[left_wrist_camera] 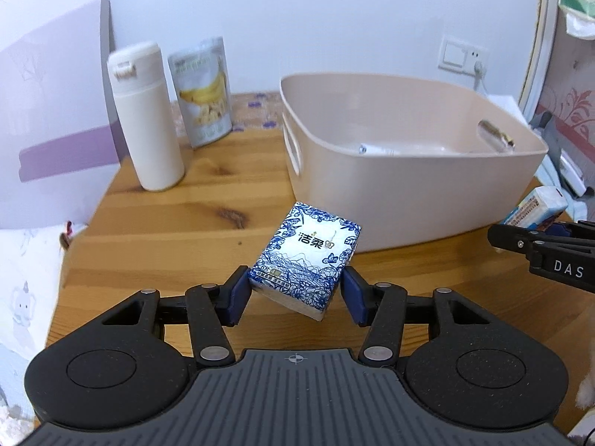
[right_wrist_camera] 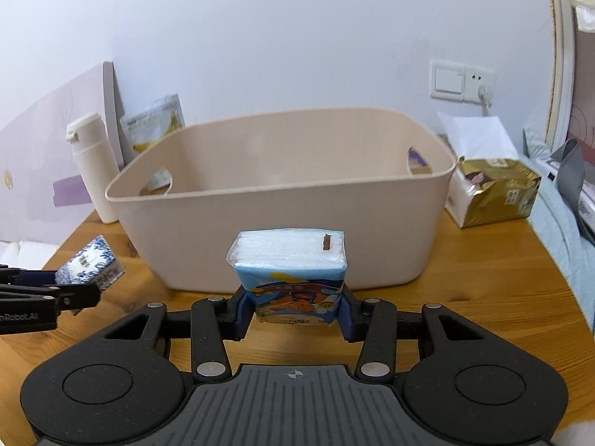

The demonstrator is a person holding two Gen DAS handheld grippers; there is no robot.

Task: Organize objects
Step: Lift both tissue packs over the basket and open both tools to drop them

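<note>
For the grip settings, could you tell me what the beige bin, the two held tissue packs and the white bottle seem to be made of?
Beige bin: apparently moulded plastic, matte, with smooth one-piece walls and cut-out handles.
Blue-and-white tissue pack and cartoon tissue pack: soft paper in thin glossy film; the wrap glints and creases.
White bottle: smooth matte finish; plastic or coated metal, cannot tell.

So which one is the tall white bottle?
Find the big beige tub on the wooden table. Left of it, by the wall, stands the bottle, beside a banana snack bag. It is the only plain white, upright, round thing there.
</note>
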